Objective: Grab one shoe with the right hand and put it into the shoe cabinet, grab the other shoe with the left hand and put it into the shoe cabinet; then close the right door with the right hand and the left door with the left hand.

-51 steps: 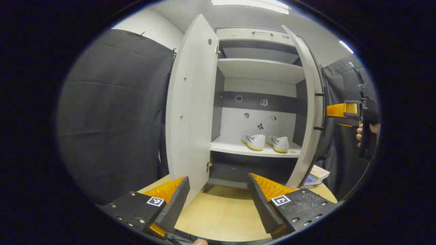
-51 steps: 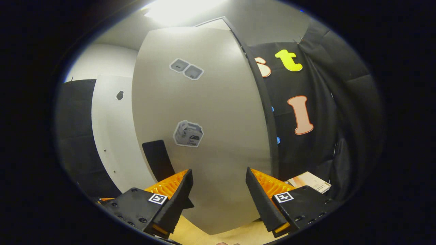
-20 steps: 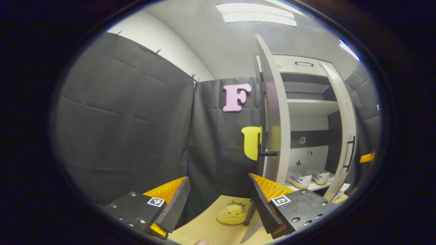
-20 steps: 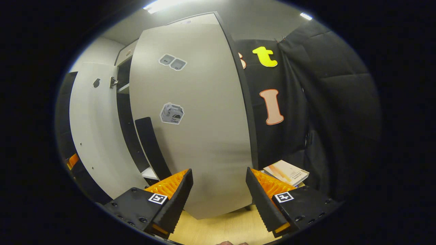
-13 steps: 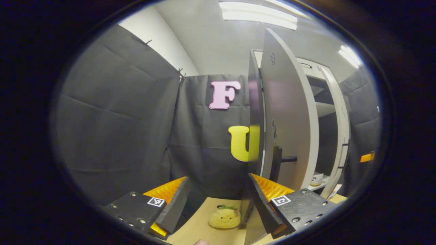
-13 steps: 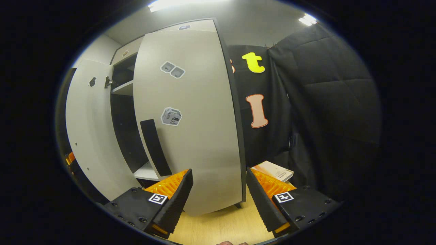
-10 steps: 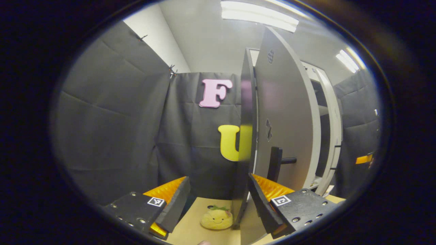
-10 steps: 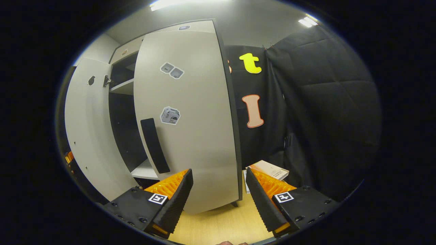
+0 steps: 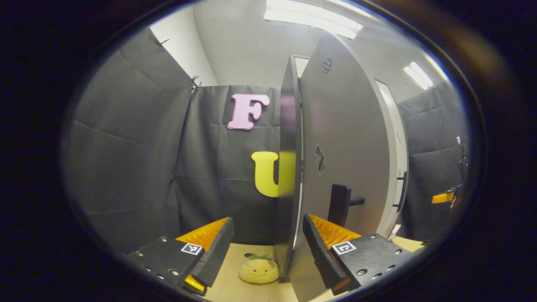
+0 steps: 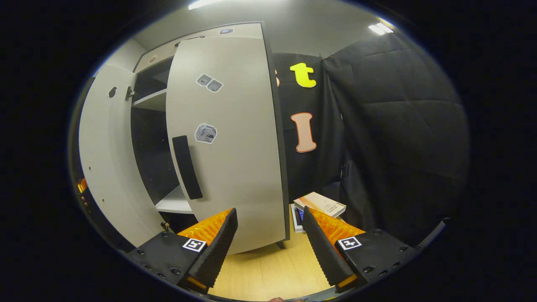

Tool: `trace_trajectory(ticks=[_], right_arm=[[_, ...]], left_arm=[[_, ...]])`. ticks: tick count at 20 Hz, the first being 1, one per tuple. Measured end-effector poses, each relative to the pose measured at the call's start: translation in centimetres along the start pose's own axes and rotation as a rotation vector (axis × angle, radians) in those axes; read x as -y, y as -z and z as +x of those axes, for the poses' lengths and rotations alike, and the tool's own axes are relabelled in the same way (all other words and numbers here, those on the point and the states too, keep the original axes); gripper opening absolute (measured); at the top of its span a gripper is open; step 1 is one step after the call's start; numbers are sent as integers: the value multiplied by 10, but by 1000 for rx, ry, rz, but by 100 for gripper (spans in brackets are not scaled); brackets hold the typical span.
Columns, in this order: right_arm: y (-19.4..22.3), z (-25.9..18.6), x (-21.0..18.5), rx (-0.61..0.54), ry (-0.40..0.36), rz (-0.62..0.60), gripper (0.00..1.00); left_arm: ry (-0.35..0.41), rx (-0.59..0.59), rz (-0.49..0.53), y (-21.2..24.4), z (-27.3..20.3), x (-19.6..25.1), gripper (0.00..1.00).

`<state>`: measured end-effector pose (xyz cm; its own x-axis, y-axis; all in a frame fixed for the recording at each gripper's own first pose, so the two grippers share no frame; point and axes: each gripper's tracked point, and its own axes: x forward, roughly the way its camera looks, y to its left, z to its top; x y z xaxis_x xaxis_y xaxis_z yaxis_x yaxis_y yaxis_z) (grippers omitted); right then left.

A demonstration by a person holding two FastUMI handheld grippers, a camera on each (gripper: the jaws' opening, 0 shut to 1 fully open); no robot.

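The shoe cabinet's left door (image 9: pixel 348 142) shows its grey outer face and black handle (image 9: pixel 339 205) in the left gripper view. My left gripper (image 9: pixel 268 241) is open, and the door's dark side edge (image 9: pixel 288 167) stands between its fingers. Past it the right door (image 9: pixel 400 167) leaves only a narrow gap. In the right gripper view my right gripper (image 10: pixel 270 235) is open just in front of the right door (image 10: pixel 235 147), whose black handle (image 10: pixel 186 167) is up to the left. The cabinet's shelves (image 10: pixel 153 100) and the left door's inner face (image 10: pixel 105 159) lie beyond.
A yellow plush toy (image 9: pixel 259 269) lies on the wooden table (image 10: pixel 268 268) by the left door's foot. Books (image 10: pixel 321 204) are stacked right of the cabinet. The other gripper (image 9: pixel 444 197) and a hand show far right in the left gripper view.
My left gripper has swung round to the left door's outer side, and that door has turned towards the cabinet, hiding the shoes. The right door has swung away from my right gripper.
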<state>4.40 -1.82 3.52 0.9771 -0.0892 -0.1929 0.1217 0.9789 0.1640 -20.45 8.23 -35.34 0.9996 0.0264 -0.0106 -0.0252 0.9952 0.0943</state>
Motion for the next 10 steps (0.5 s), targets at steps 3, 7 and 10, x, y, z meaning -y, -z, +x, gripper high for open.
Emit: trace_trajectory(ticks=[3, 7, 10], right_arm=[[4, 7, 5, 2, -18, 22, 98], [0, 25, 10, 14, -77, -49, 98], [-6, 34, 21, 31, -119, -77, 98]], left_arm=[[-5, -28, -18, 5, 0, 8, 94], [-20, -55, -43, 9, -2, 24, 95], [-36, -59, -43, 10, 2, 37, 94]])
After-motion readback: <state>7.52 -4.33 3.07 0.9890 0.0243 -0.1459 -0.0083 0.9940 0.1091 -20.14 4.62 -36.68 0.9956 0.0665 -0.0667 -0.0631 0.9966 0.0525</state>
